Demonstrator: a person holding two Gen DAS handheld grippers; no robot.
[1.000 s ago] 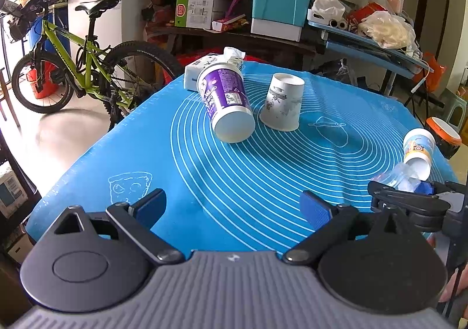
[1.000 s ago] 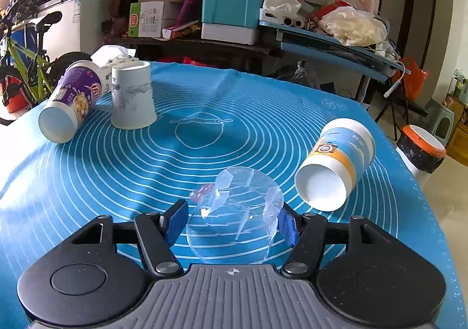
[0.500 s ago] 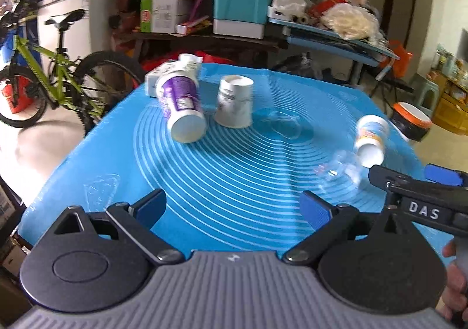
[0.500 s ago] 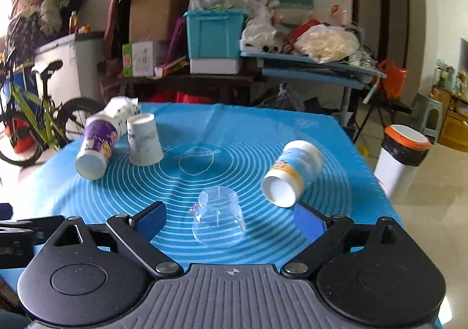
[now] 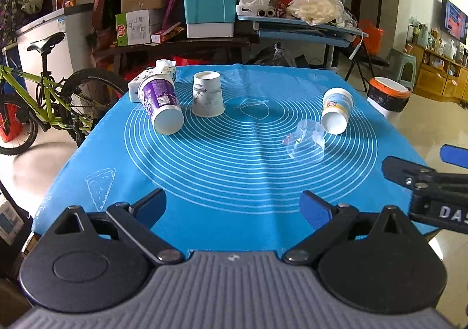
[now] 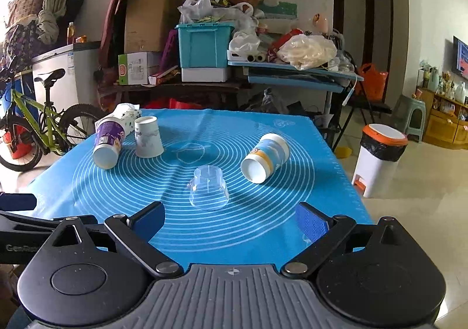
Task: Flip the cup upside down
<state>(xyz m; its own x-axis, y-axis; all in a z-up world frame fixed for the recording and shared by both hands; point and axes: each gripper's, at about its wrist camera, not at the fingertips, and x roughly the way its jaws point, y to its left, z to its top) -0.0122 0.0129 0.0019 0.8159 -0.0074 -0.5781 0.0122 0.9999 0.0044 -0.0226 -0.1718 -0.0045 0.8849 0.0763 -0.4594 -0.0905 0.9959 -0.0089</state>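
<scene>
A clear plastic cup [image 6: 208, 188] stands upside down on the blue mat [image 6: 263, 235]; it also shows in the left wrist view [image 5: 307, 141]. My right gripper [image 6: 231, 220] is open and empty, pulled back from the cup at the mat's near edge. My left gripper [image 5: 234, 206] is open and empty at the near edge. A white paper cup [image 5: 207, 98] stands upside down at the back. A purple cup [image 5: 161, 105] and an orange-banded cup [image 5: 335, 114] lie on their sides.
A tissue pack [image 5: 152, 80] lies at the mat's back left. A bicycle [image 5: 38, 100] stands left of the table. A white bin with an orange rim [image 6: 378, 159] stands on the floor to the right. Cluttered shelves stand behind.
My right gripper has opened, let go of the clear cup, and pulled back. The cup now stands upside down on the mat. My left gripper has also drawn back.
</scene>
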